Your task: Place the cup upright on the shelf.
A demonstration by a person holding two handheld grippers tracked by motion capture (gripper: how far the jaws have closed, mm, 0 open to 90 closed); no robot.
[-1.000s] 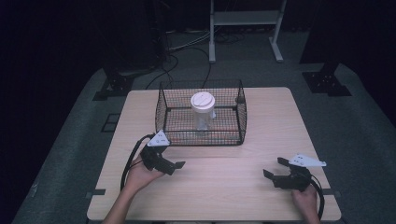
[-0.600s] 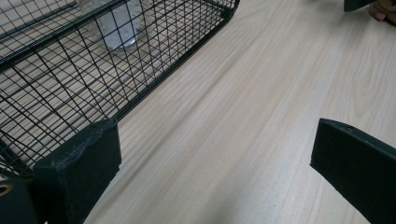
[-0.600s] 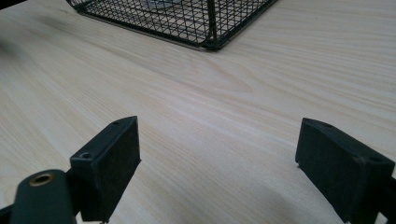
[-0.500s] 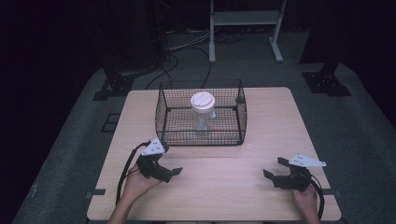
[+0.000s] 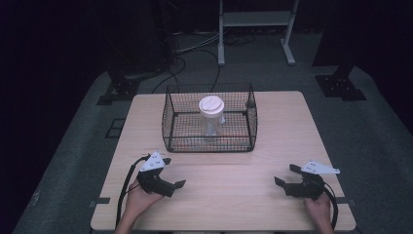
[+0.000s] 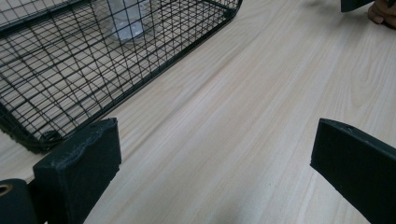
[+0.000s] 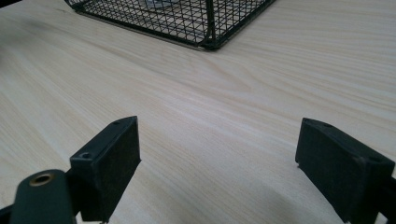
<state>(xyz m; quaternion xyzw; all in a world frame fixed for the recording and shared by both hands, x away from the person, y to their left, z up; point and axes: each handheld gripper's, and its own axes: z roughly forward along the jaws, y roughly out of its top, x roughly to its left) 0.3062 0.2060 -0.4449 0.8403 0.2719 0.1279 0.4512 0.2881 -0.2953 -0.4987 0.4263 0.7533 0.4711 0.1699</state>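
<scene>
A black wire basket (image 5: pixel 209 142) stands on the far half of the wooden table (image 5: pixel 229 195). Inside it a clear cup with a white lid (image 5: pixel 211 113) stands upright. My left gripper (image 5: pixel 173 173) rests near the front left, below the basket's left corner, open with nothing between its jaws. My right gripper (image 5: pixel 286 174) lies at the front right, open and empty too. In the left gripper view the open left gripper (image 6: pixel 217 168) faces the basket's side (image 6: pixel 93 60) and the cup's base (image 6: pixel 126 18). In the right gripper view the right gripper (image 7: pixel 217 163) points at the basket's corner (image 7: pixel 205 28).
Bare wood lies between the two grippers and in front of the basket. A person's hand (image 6: pixel 380 9) shows at the top right of the left gripper view. Beyond the table are a dark floor, cables and a white stand (image 5: pixel 255 29).
My left gripper has drawn back toward the table's front edge and slightly left, away from the basket. The right gripper, basket and cup have not moved.
</scene>
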